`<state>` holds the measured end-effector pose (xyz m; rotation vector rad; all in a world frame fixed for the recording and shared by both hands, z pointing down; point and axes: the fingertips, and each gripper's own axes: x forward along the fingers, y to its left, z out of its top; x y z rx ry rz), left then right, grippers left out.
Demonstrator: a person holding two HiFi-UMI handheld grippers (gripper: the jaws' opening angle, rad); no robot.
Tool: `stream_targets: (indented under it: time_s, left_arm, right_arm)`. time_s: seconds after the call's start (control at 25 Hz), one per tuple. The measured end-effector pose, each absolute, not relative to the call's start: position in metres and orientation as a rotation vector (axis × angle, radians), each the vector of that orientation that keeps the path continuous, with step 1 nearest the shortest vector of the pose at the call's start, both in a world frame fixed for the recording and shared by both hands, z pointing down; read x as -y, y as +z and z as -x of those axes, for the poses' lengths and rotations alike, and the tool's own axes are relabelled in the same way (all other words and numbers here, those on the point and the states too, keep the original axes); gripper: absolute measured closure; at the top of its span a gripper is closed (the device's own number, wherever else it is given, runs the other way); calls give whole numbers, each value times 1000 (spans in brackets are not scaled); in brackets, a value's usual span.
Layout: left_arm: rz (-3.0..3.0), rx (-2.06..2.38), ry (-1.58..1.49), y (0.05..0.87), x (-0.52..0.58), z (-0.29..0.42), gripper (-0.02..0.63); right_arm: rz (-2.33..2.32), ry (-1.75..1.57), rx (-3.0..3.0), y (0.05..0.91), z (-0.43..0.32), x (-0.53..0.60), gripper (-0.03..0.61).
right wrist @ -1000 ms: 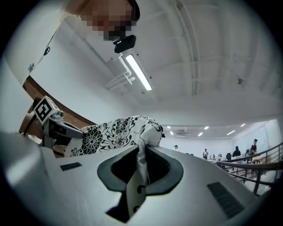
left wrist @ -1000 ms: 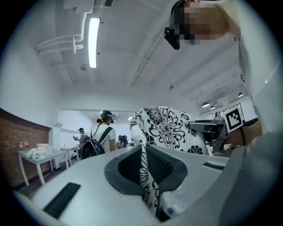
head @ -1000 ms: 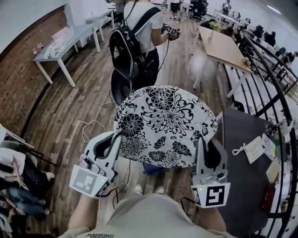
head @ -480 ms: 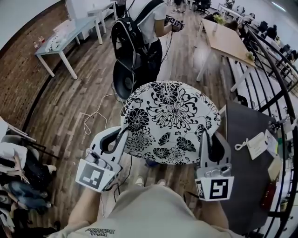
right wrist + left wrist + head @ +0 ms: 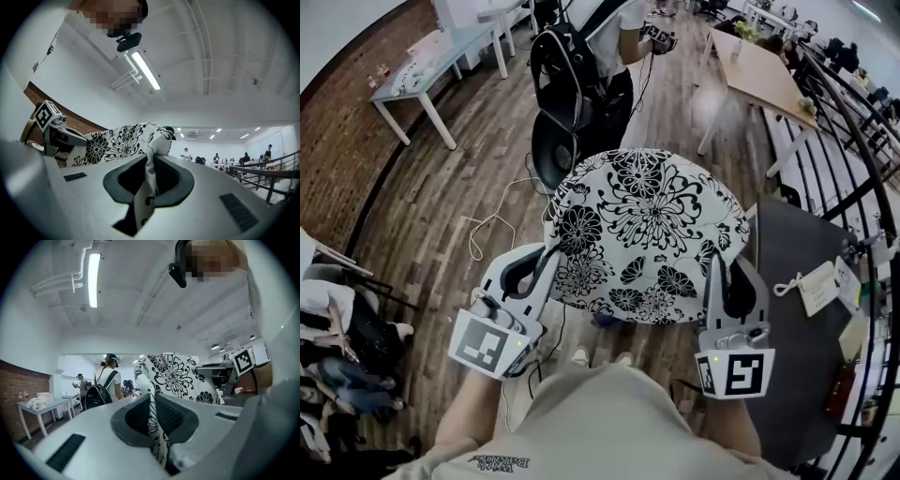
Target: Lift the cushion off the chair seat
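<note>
A round cushion (image 5: 647, 230), white with a black flower print, hangs in the air in front of me above the wooden floor. My left gripper (image 5: 548, 269) is shut on the cushion's near left edge, and my right gripper (image 5: 718, 274) is shut on its near right edge. In the left gripper view the printed fabric (image 5: 174, 375) runs down between the jaws of the left gripper (image 5: 153, 404). In the right gripper view a fold of the cushion (image 5: 119, 142) is pinched in the right gripper (image 5: 149, 169). A black chair (image 5: 555, 150) stands just beyond the cushion, partly hidden by it.
A person with a black backpack (image 5: 577, 61) stands behind the chair. A dark table (image 5: 797, 319) with paper tags is at my right, beside a black railing (image 5: 853, 150). A white table (image 5: 431, 75) stands far left, a wooden one (image 5: 759, 80) far right. A cable (image 5: 487, 225) lies on the floor.
The head view has tilted, so the cushion and the person behind it sit a little higher in the picture. Both grippers stay shut on the cushion's edges.
</note>
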<state>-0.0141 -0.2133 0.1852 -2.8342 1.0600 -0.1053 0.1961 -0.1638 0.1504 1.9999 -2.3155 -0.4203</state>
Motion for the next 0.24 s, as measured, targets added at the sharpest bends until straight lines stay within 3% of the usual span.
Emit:
stream_targets:
  time_s: [0.24]
  left_arm:
    - [2833,-1066,-113,187,210,15,598]
  right_arm:
    - [-1991,-423,2321,153,-194,162,543]
